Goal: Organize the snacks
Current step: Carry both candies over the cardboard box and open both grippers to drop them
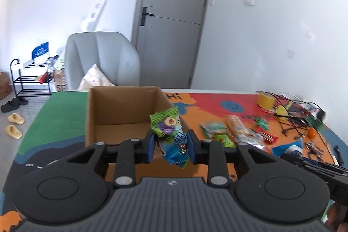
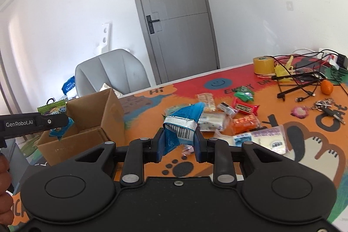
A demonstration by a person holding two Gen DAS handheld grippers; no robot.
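Plainly light and crinkly, the green snack packet sits pinched mid-body in the left tool, while the right tool clamps a blue packet.

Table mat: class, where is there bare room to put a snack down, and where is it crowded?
Bare: the orange stretch between the cardboard box and the snack pile, and the cardboard box's floor. Crowded: the snack pile, and the cables by the yellow tape roll.
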